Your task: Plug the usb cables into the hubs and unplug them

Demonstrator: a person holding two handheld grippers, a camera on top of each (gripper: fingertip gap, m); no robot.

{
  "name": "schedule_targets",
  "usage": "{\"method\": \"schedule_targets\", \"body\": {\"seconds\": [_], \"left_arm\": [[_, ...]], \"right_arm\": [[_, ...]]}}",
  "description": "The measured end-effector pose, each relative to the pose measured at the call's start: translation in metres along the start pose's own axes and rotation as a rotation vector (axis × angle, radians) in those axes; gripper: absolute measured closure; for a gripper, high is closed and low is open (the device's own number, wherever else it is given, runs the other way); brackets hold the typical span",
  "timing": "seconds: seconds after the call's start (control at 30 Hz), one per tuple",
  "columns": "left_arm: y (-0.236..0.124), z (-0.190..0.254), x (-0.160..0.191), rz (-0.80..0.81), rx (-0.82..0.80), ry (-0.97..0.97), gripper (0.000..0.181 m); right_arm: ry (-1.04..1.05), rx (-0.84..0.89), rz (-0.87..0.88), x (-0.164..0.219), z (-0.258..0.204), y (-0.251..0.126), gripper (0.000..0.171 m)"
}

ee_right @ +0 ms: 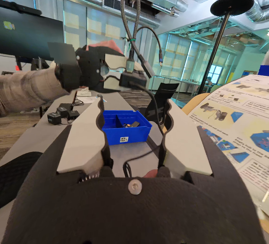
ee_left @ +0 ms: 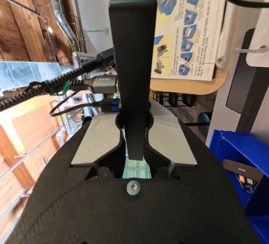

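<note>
Between the left gripper's two pale fingers stands a black hub, clamped edge-on and held in the air. Three plugs sit along its left side: a black braided one, a grey metal-shelled one bearing a moulded symbol, and a short black one with blue bands. A green tie binds the braided cables.

From the right wrist view, the same hub appears end-on in the left gripper, its own black lead trailing down between the right gripper's fingers. The right gripper is parted and holds nothing. Beyond it, a blue bin rests on the grey table, carrying a small white coded sticker; a second hub lies inside. Only the left wrist view shows lettering on that second hub. A printed instruction sheet lies to the right.
</note>
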State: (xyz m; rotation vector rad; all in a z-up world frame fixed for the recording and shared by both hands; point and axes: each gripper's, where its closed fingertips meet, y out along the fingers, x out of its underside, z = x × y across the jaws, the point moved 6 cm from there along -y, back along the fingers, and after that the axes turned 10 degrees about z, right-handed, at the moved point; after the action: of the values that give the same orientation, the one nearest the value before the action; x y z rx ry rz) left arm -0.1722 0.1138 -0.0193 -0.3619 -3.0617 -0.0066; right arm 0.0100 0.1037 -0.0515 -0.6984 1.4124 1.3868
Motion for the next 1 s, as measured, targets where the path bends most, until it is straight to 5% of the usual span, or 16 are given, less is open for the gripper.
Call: {"method": "schedule_targets", "body": {"seconds": [0.6, 1.0], "left_arm": [[0.02, 0.059, -0.046, 0.087, 0.033, 0.132, 0.156], [0.022, 0.062, -0.045, 0.097, 0.041, 0.169, 0.156]], "right_arm": [[0.137, 0.072, -0.162, 0.065, 0.005, 0.023, 0.096], [0.14, 0.021, -0.086, 0.068, 0.0, 0.024, 0.116]]}}
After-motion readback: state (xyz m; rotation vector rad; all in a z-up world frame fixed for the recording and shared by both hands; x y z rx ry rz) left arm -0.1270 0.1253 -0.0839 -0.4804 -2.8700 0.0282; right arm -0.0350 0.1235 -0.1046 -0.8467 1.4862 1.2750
